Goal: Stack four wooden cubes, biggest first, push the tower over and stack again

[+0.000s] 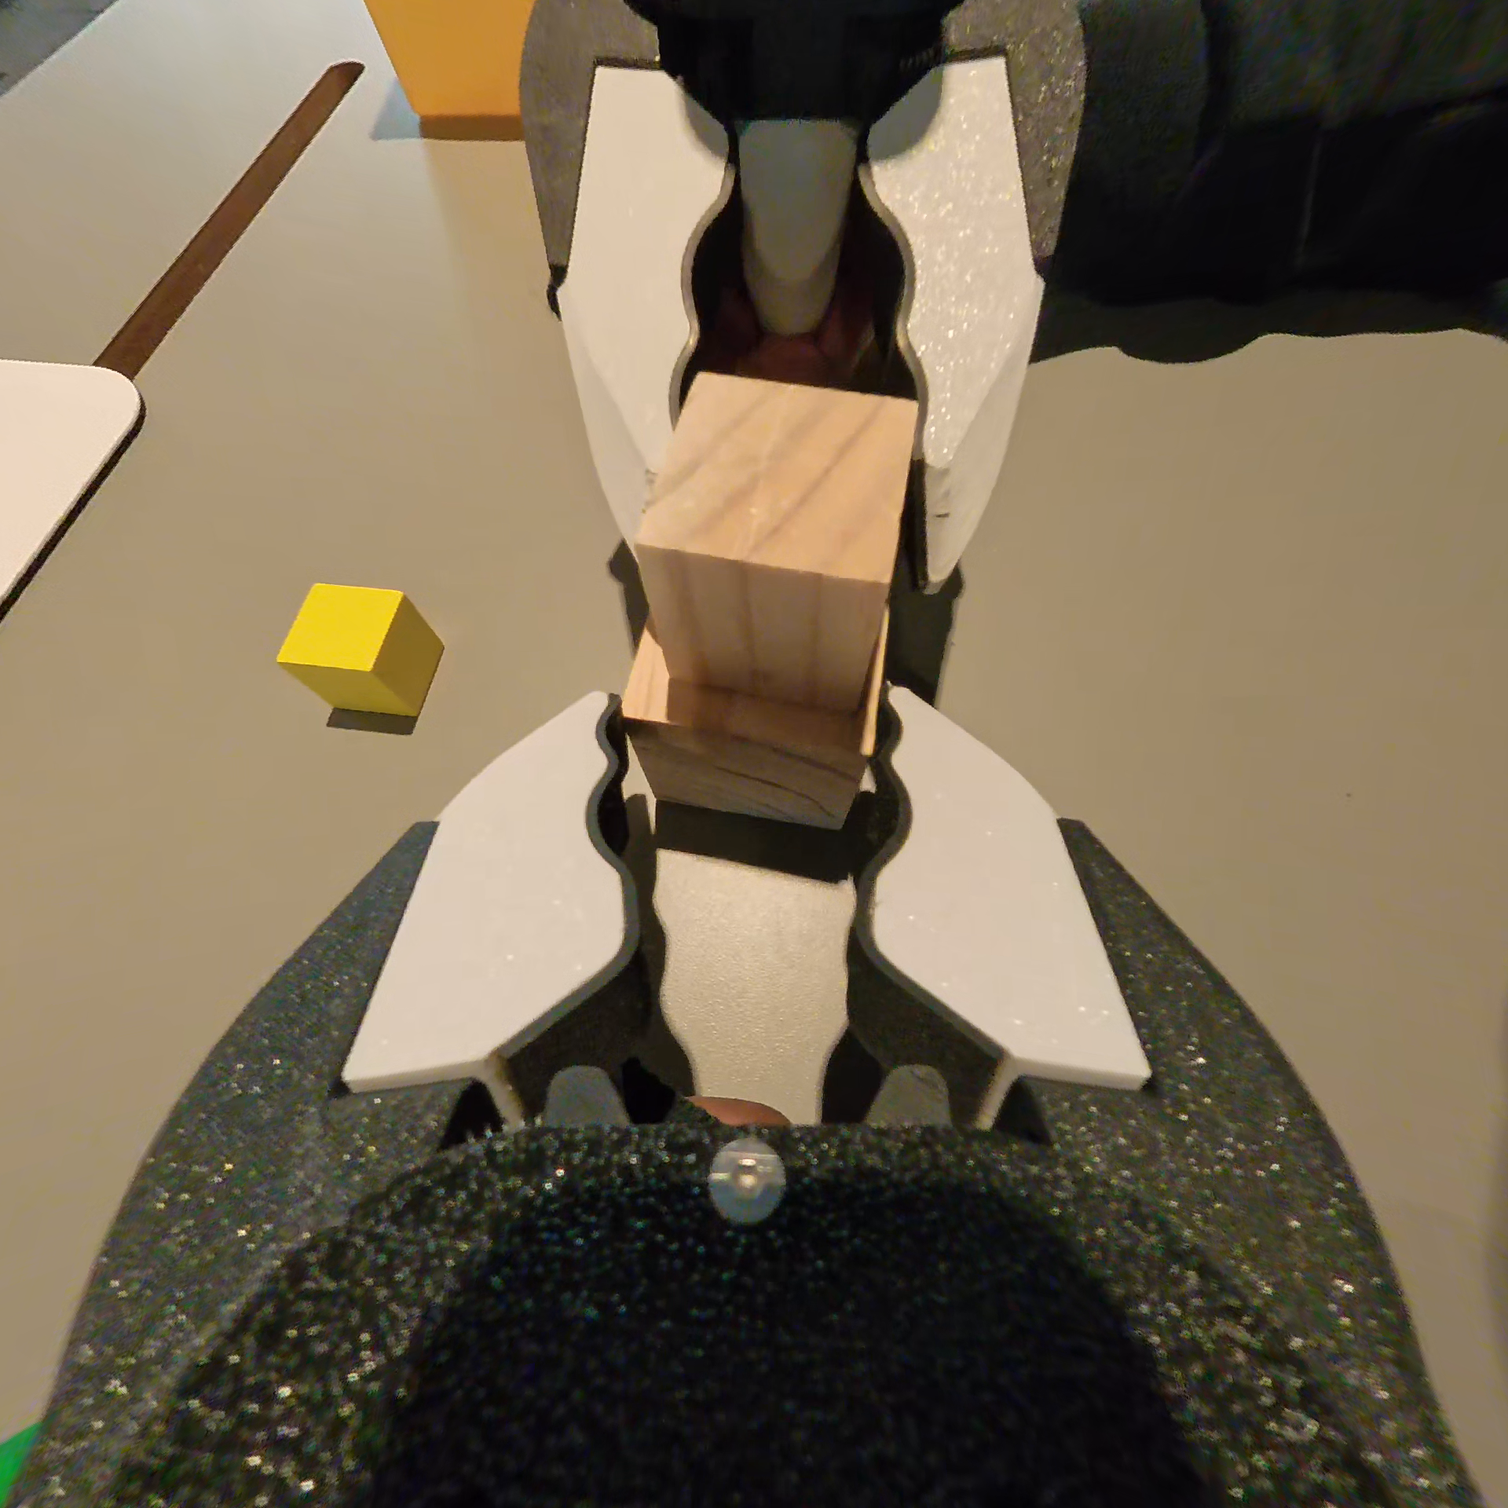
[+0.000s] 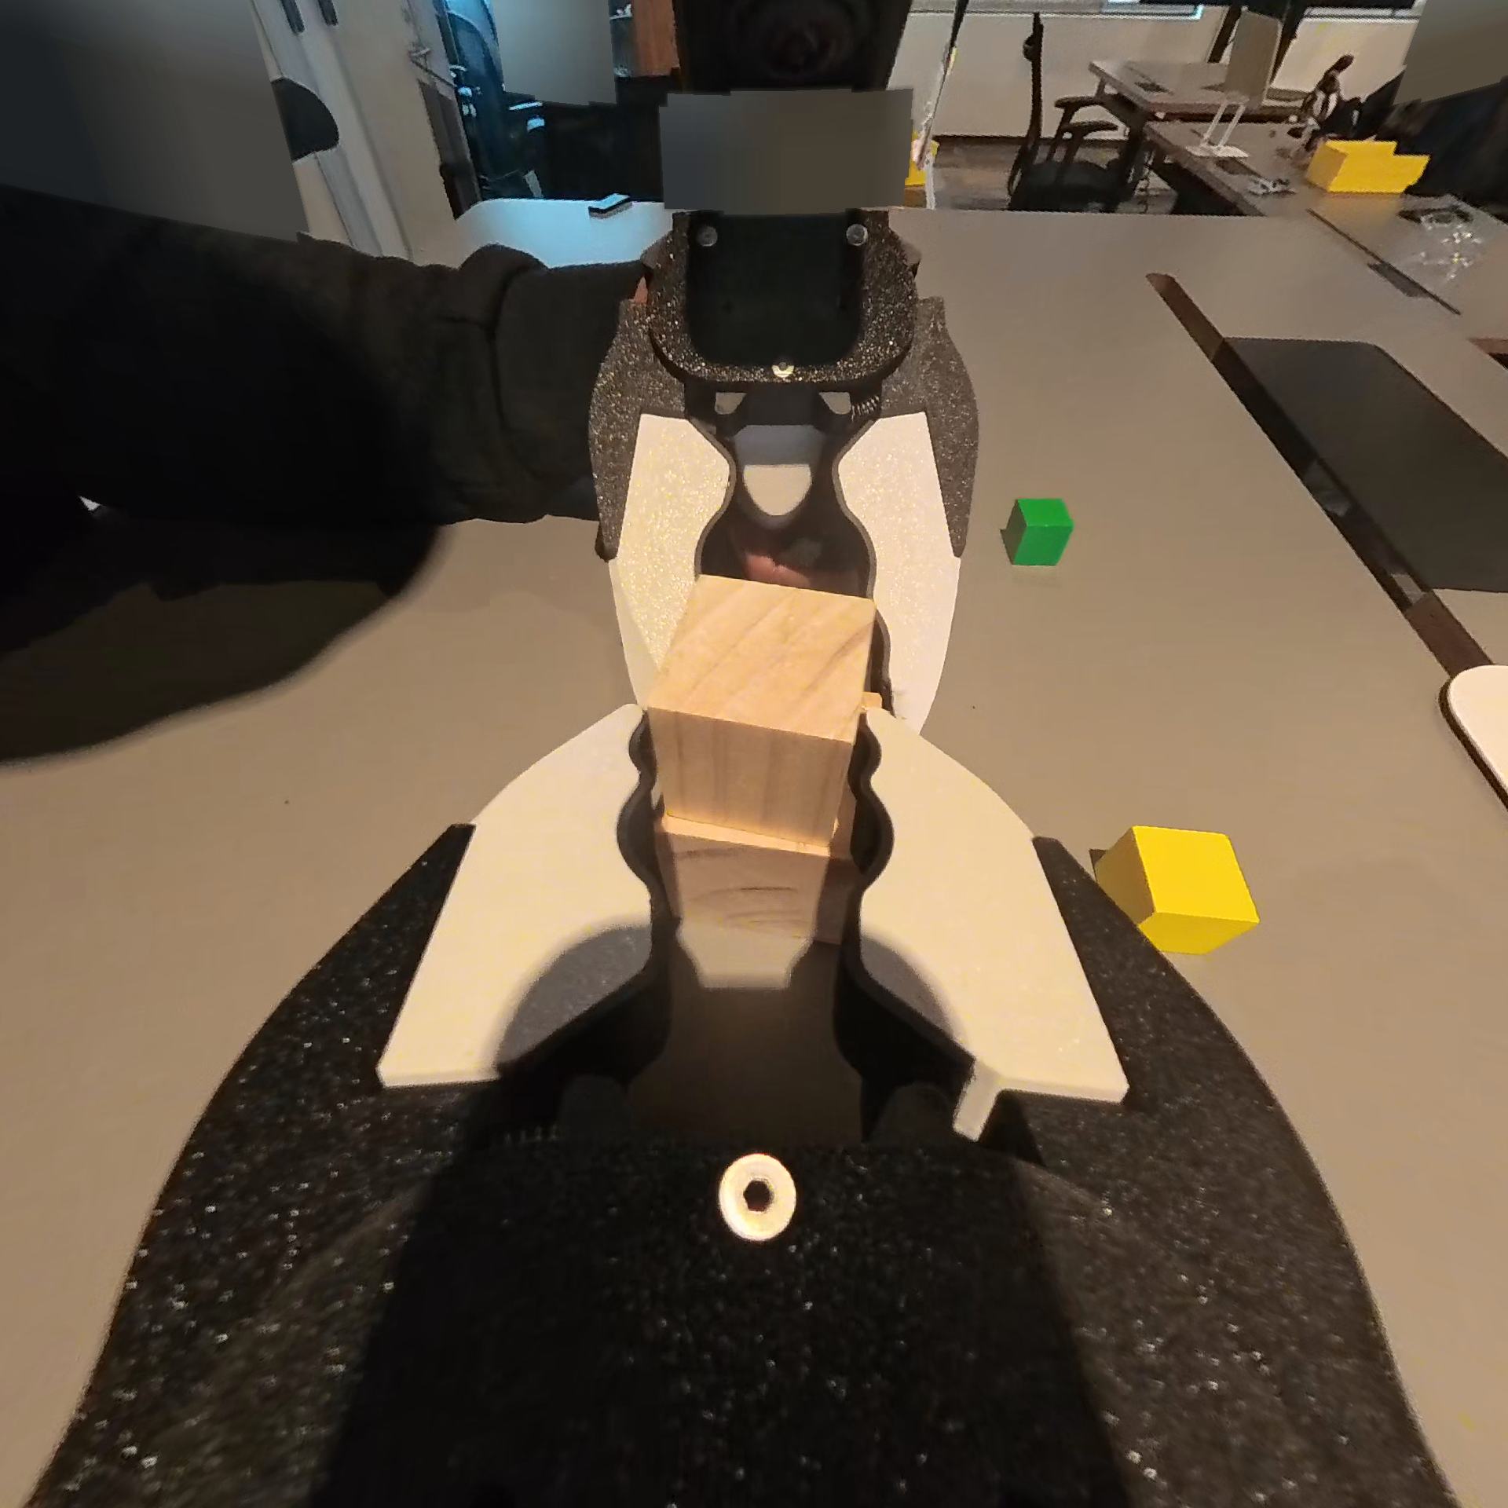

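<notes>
Two plain wooden cubes stand stacked on the grey table [image 1: 1224, 734]. The upper cube [image 1: 775, 555] sits slightly turned on the lower cube [image 1: 747, 767]. My left gripper [image 1: 751, 710] is closed around the lower cube, with a fingertip on each side. My right gripper [image 2: 755, 722] faces it from the other side and is shut on the upper cube [image 2: 759, 710], which rests on the lower cube [image 2: 747, 889]. Each gripper shows in the other's view: the right [image 1: 791, 538] and the left [image 2: 783, 681]. A sliver of wood behind the stack is unclear.
A yellow cube [image 1: 359, 649] [image 2: 1175, 889] lies on the table beside the stack. A green cube [image 2: 1038, 532] lies farther off. An orange box [image 1: 457, 57], a white board [image 1: 49, 457] and a dark slot [image 1: 228, 220] are at the table's side. A person's black sleeve [image 2: 245, 392] reaches in. The tips of both grippers are at nearly the same place. From either gripper's tips it is about 35 centimeters to the dark slot [image 1: 228, 220].
</notes>
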Available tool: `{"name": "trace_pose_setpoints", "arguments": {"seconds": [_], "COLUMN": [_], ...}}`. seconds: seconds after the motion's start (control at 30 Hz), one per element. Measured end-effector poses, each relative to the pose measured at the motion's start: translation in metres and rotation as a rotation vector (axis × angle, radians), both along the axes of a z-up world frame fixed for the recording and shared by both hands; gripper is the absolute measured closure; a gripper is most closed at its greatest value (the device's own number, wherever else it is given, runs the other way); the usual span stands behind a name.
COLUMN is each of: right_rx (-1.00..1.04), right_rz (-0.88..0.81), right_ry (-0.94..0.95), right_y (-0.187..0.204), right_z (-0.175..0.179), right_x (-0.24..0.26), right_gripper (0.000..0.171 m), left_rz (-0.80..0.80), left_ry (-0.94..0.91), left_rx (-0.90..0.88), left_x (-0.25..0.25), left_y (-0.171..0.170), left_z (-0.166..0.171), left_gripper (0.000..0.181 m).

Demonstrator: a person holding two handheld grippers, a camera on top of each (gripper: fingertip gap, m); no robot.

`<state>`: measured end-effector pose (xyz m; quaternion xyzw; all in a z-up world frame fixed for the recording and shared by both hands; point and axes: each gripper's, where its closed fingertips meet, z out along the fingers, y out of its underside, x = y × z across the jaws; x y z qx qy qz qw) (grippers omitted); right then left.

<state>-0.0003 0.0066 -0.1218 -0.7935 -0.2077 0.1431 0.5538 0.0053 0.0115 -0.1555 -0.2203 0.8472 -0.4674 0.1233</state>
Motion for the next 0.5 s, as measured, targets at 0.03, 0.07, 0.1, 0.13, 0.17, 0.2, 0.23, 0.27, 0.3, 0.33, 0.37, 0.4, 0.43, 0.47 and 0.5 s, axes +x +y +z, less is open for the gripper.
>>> {"name": "trace_pose_setpoints", "arguments": {"seconds": [0.03,0.07,0.1,0.13,0.17,0.2,0.23,0.27,0.3,0.33,0.37,0.4,0.43,0.47,0.5], "right_rx": [-0.001,-0.003,-0.003,-0.005,-0.006,-0.007,-0.008,-0.008,-0.008,-0.008,-0.008,-0.009,-0.011,-0.015,-0.018], "right_rz": [-0.001,-0.001,-0.001,-0.001,-0.001,0.000,0.001,0.002,0.003,0.005,0.006,0.007,0.009,0.011,0.011], "right_ry": [0.004,0.008,0.011,0.013,0.014,0.016,0.019,0.021,0.023,0.026,0.028,0.032,0.036,0.039,0.040], "right_y": [0.0000,0.0000,0.0001,0.0002,0.0001,0.0002,0.0001,0.0002,0.0003,0.0005,0.0005,0.0005,0.0004,0.0002,0.0001], "right_z": [0.0001,0.0001,0.0000,-0.0001,-0.0002,-0.0002,-0.0001,-0.0001,0.0000,0.0000,0.0001,0.0001,0.0000,-0.0002,-0.0006], "right_x": [0.0004,0.0006,0.0007,0.0008,0.0009,0.0009,0.0009,0.0009,0.0009,0.0010,0.0010,0.0010,0.0010,0.0010,0.0012], "right_gripper": [0.125,0.125,0.125,0.125,0.125,0.125,0.125,0.125,0.125,0.125,0.125,0.125,0.125,0.125,0.125], "left_rz": [0.000,0.000,0.000,0.000,0.000,0.000,0.000,0.001,0.001,0.001,0.001,0.001,0.001,0.001,0.001], "left_ry": [0.000,0.000,0.000,0.000,0.000,0.000,0.000,-0.001,-0.001,-0.001,-0.001,-0.002,-0.002,-0.002,-0.002], "left_rx": [0.000,0.000,0.000,0.001,0.001,0.001,0.001,0.001,0.001,0.002,0.002,0.002,0.002,0.002,0.002], "left_x": [-0.0001,0.0000,0.0000,-0.0001,0.0000,0.0000,0.0000,0.0000,0.0001,0.0000,0.0000,0.0001,0.0001,0.0001,0.0001], "left_y": [0.0000,0.0000,0.0001,0.0001,0.0001,0.0000,0.0000,0.0001,0.0001,0.0000,0.0000,0.0000,0.0000,0.0000,-0.0001], "left_z": [0.0000,0.0000,0.0000,0.0000,0.0000,0.0000,0.0000,0.0000,0.0000,-0.0001,-0.0002,-0.0002,-0.0002,-0.0002,-0.0002], "left_gripper": [0.124,0.124,0.124,0.124,0.124,0.124,0.124,0.124,0.124,0.124,0.124,0.124,0.124,0.124,0.124]}}
